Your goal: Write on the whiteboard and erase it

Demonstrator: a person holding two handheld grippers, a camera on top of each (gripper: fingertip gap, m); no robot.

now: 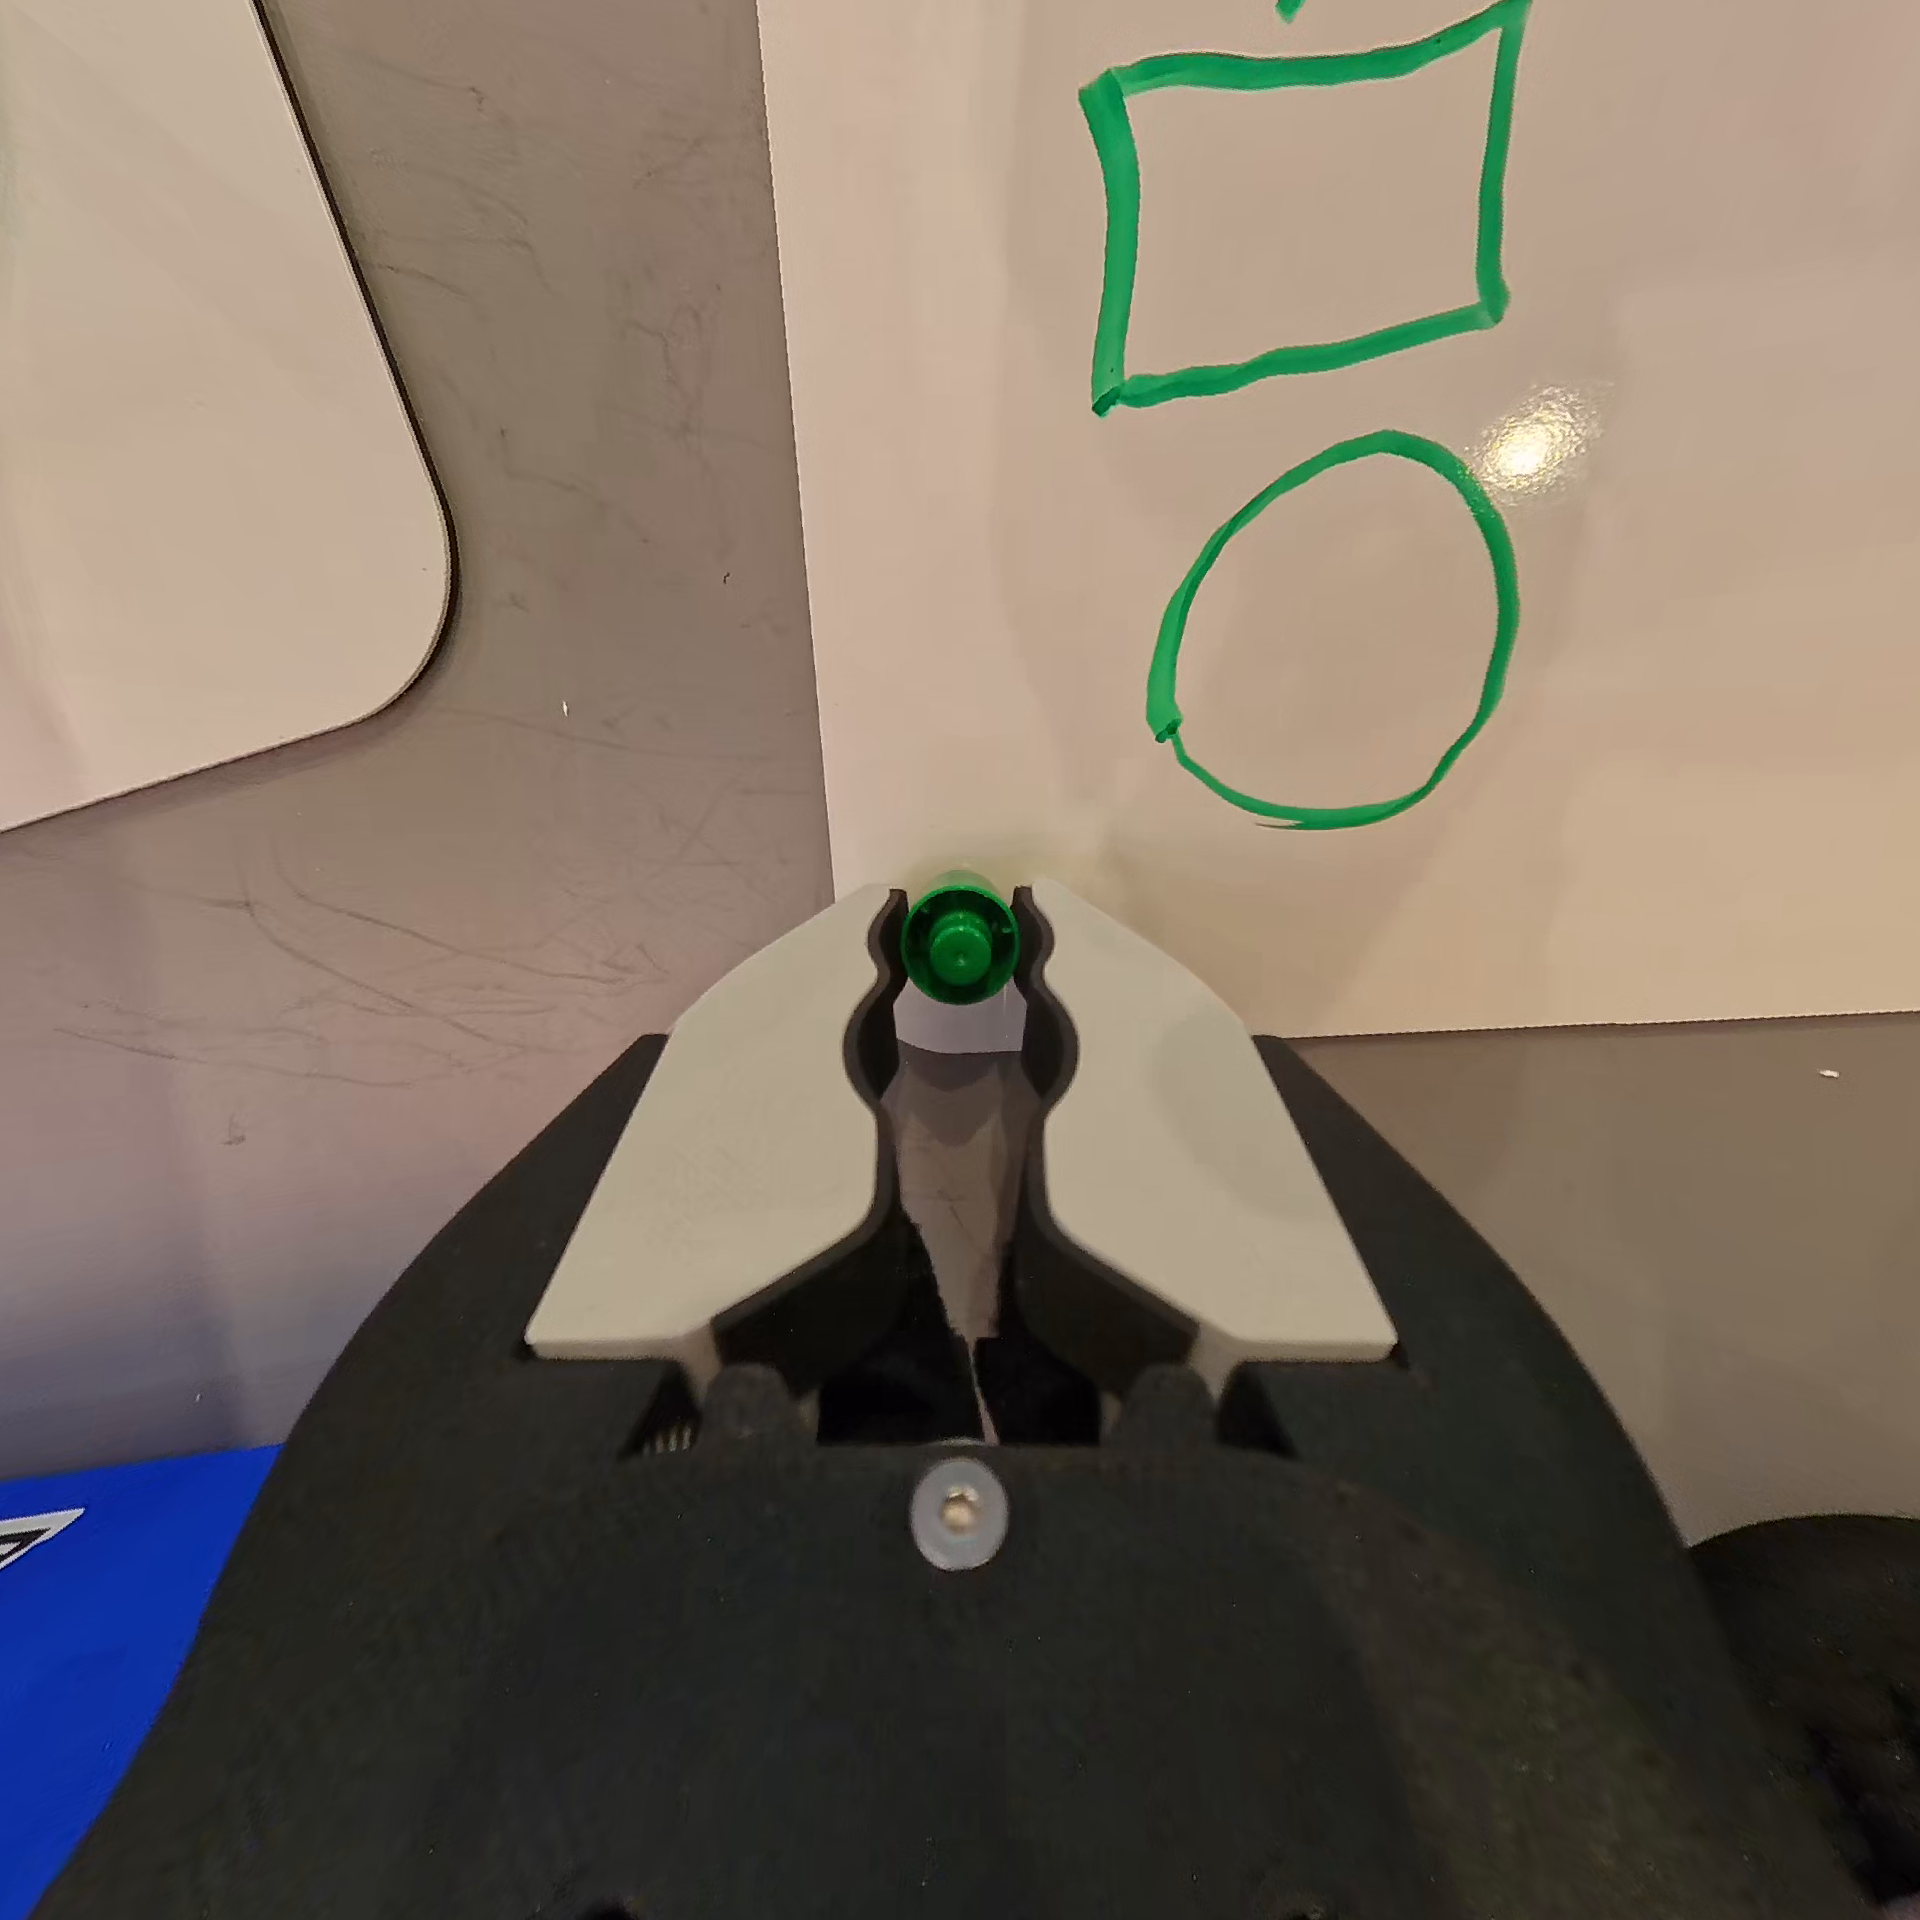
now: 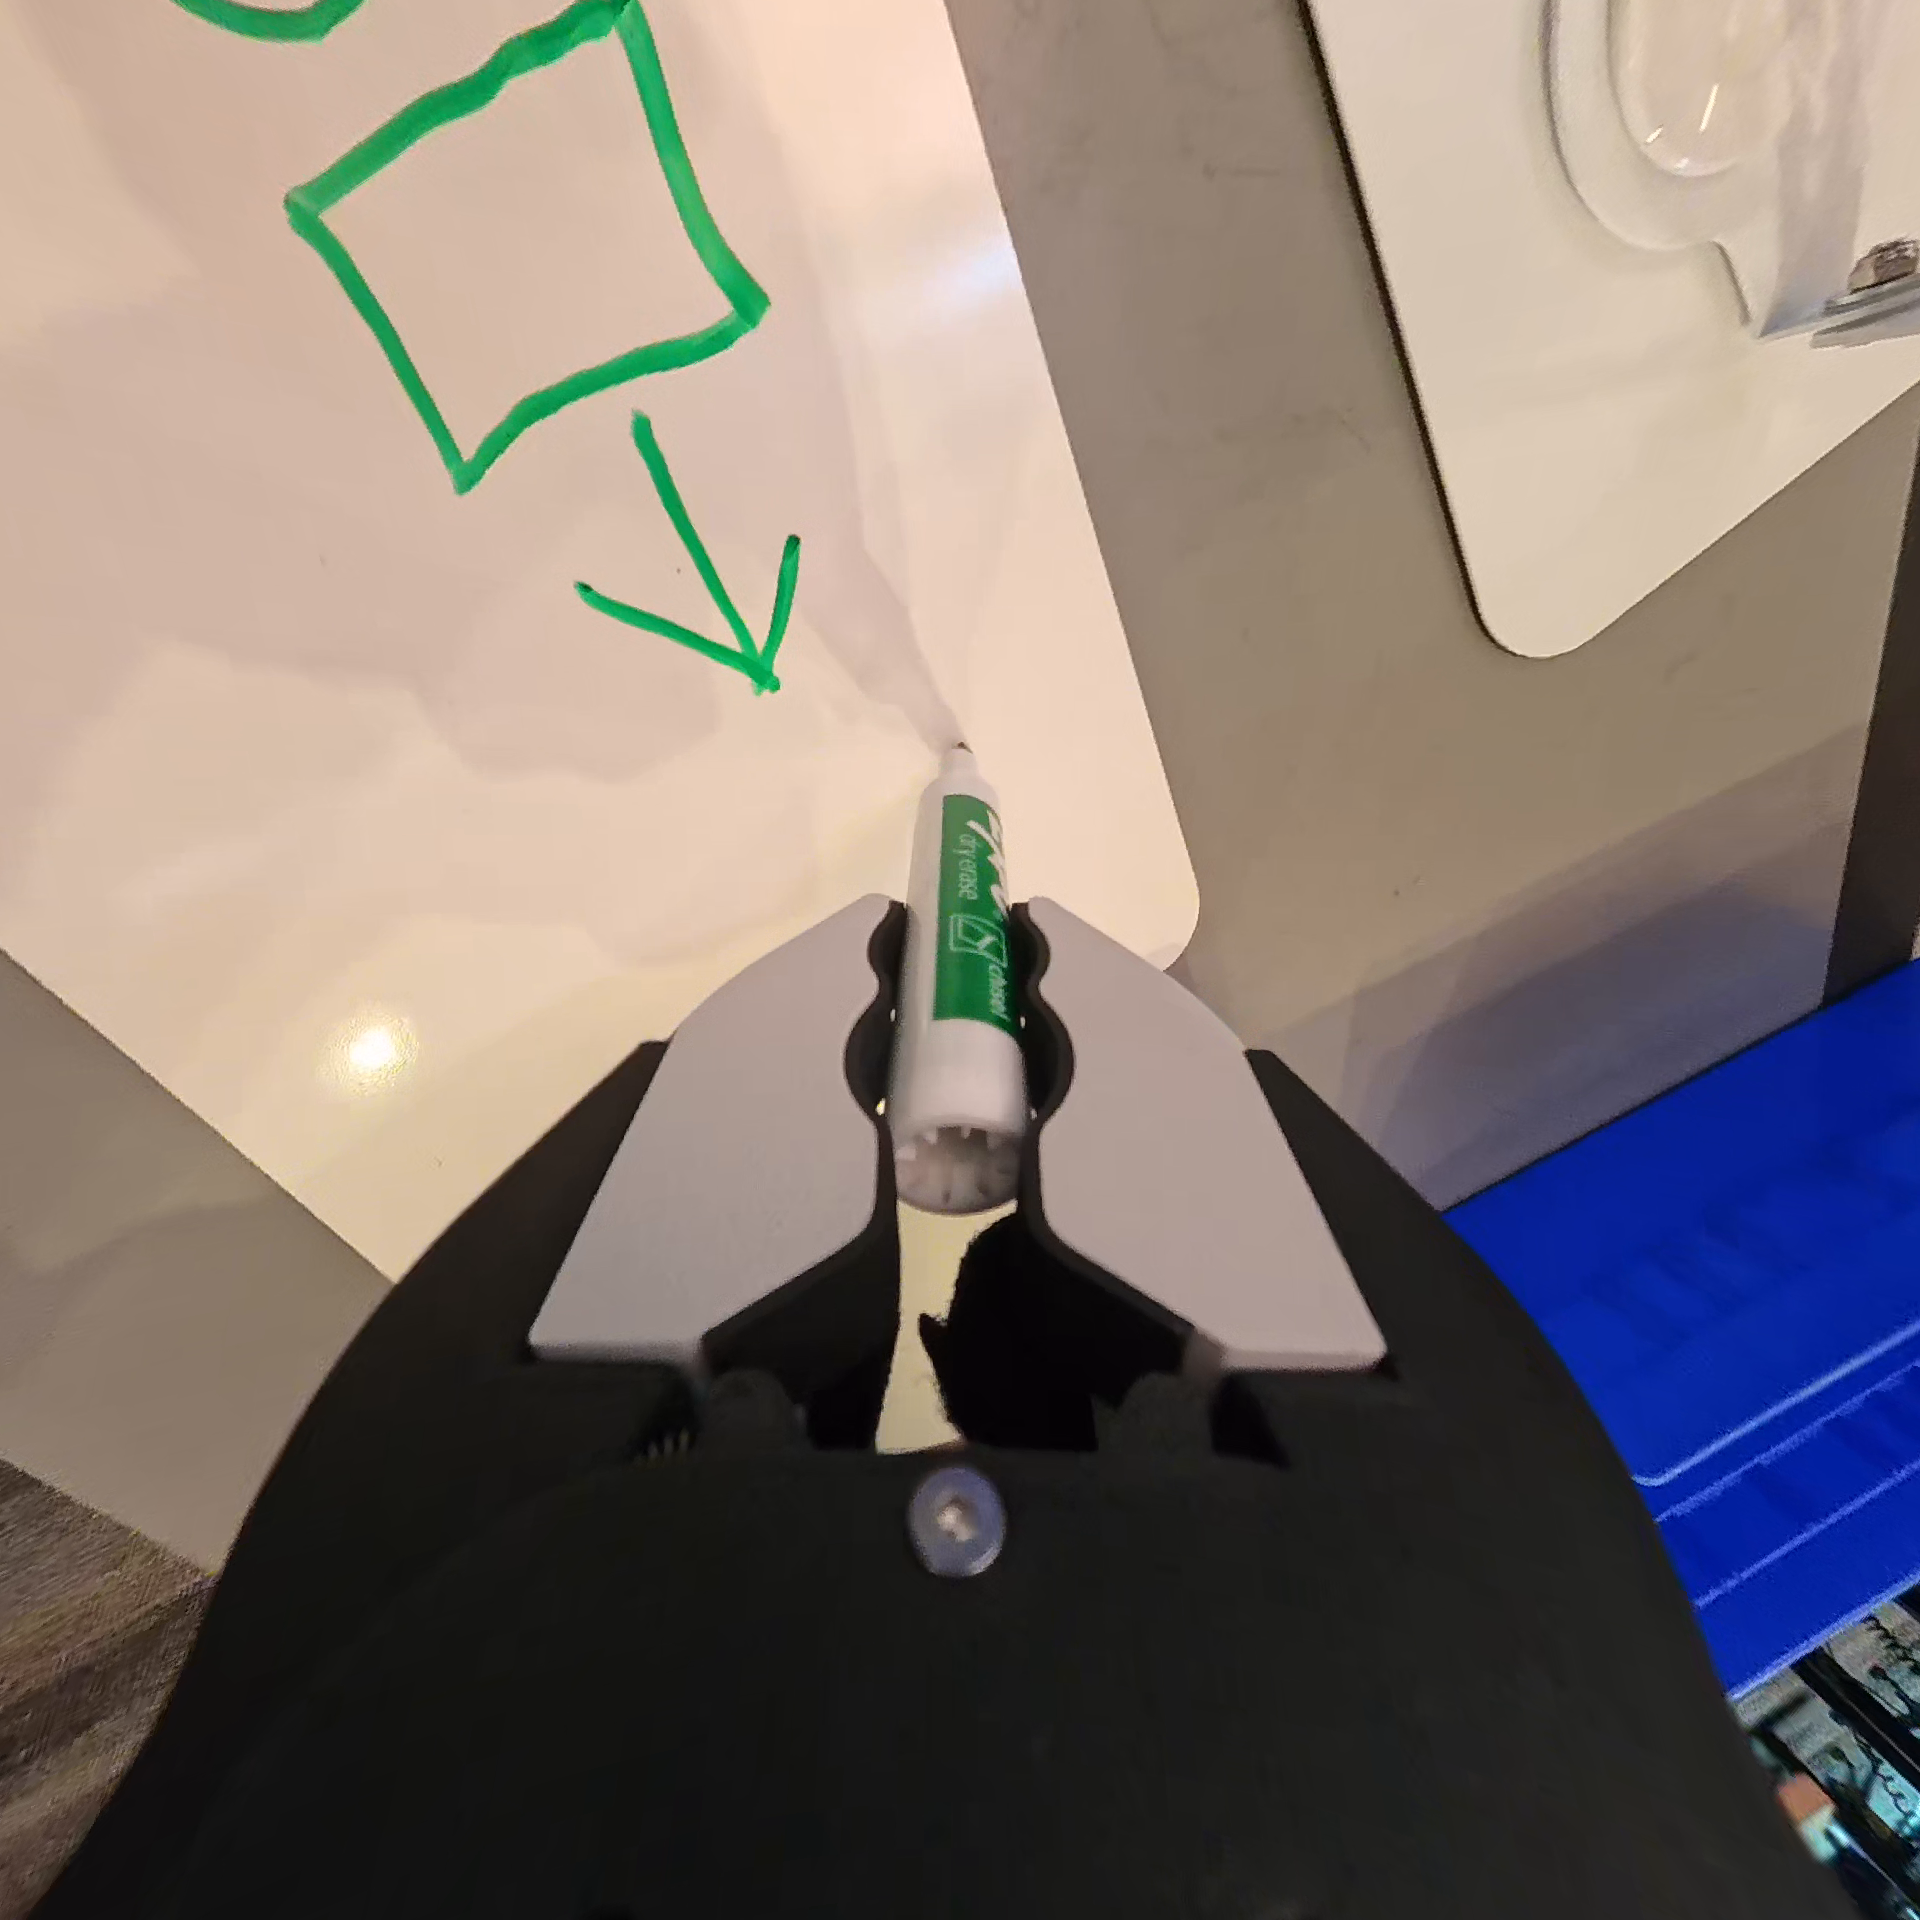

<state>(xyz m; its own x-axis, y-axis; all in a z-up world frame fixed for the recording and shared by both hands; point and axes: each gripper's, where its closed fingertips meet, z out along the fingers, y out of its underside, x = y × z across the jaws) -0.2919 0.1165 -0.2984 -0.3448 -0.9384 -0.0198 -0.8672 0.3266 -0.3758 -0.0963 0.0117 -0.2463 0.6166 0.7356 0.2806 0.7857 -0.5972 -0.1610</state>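
Left wrist view: left gripper (image 1: pixel 958 940) clamped on green marker cap (image 1: pixel 957 948), low over whiteboard (image 1: pixel 1714 727) near its corner; green square (image 1: pixel 1112 239), green circle (image 1: pixel 1496 623) drawn.

Right wrist view: right gripper (image 2: pixel 958 940) clamped on green dry-erase marker (image 2: pixel 961 966), tip at or just off board beside green arrow (image 2: pixel 717 592). Writing step apparently in hand; next likely another stroke or recapping, then erasing. Barrel label printed, left unquoted.

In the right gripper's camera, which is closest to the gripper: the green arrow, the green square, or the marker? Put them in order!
1. The marker: held between the right gripper's fingers.
2. The arrow: on the whiteboard, ahead and a little left.
3. The square: farther up the board, upper left.
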